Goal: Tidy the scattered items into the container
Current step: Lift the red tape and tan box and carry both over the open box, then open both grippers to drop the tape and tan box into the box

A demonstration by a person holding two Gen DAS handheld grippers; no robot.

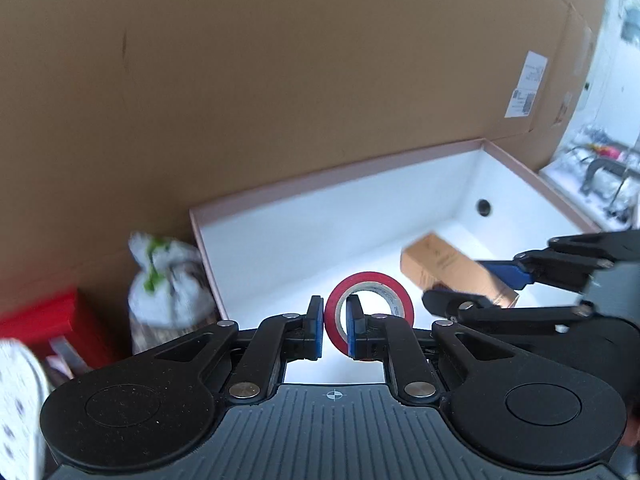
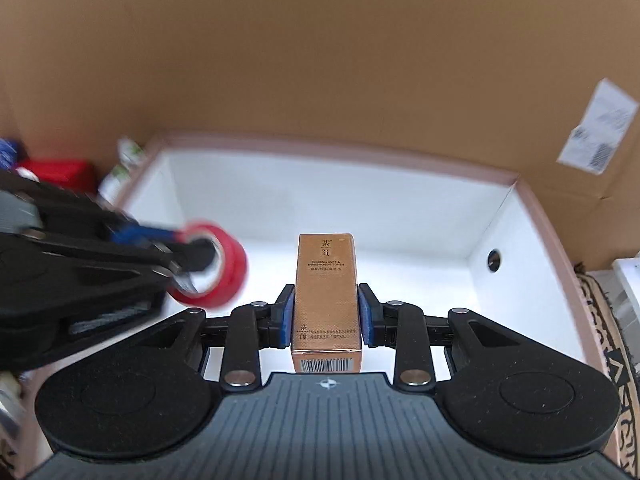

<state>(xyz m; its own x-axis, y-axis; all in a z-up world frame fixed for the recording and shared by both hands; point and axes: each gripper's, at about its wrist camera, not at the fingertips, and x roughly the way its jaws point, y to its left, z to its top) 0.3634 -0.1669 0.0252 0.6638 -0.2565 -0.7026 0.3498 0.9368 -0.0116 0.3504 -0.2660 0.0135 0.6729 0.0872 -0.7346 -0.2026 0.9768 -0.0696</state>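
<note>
My left gripper (image 1: 334, 330) is shut on the wall of a red tape roll (image 1: 370, 300), one finger outside and one through its hole, held over the white box (image 1: 280, 236) with a pink rim. My right gripper (image 2: 326, 316) is shut on a tall copper-coloured carton (image 2: 326, 300), also over the box (image 2: 400, 216). The right gripper (image 1: 476, 286) and carton (image 1: 452, 268) show at the right of the left wrist view. The left gripper (image 2: 192, 256) with the tape roll (image 2: 222, 268) shows at the left of the right wrist view.
A large cardboard sheet (image 1: 280, 80) stands behind the box. Left of the box are a white tied pouch (image 1: 168, 284) and a red box (image 1: 52, 320). A patterned cloth (image 2: 608, 340) lies to the right. The box wall has a round hole (image 2: 495, 258).
</note>
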